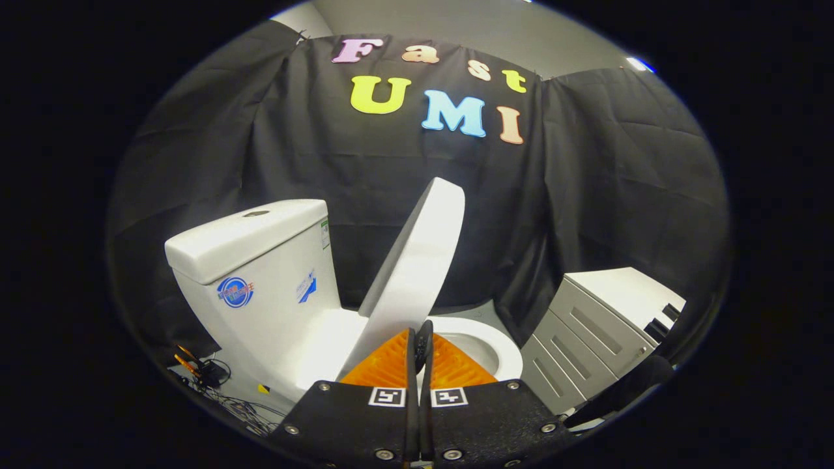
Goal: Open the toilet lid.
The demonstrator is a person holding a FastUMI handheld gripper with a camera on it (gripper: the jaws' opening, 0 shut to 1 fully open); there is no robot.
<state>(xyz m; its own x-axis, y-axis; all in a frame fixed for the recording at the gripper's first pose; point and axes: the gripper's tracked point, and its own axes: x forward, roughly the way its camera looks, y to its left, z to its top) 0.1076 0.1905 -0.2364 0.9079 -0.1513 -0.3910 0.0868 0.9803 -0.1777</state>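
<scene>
A white toilet stands just ahead of me, its tank point(260, 273) to the left and its bowl rim point(505, 348) to the right beyond the fingers. The white lid point(417, 260) is lifted well off the bowl and tilts back toward the tank at a steep slant, short of upright. My gripper point(422, 342) is low in front of the bowl with its two fingers pressed together, nothing visible between them. The lid's lower edge runs down just beside and behind the left finger; I cannot tell whether it rests on it.
A grey drawer cabinet point(586, 326) stands close on the right of the toilet. Loose cables and small orange parts point(205, 374) lie on the floor left of the tank. Black cloth walls close in behind.
</scene>
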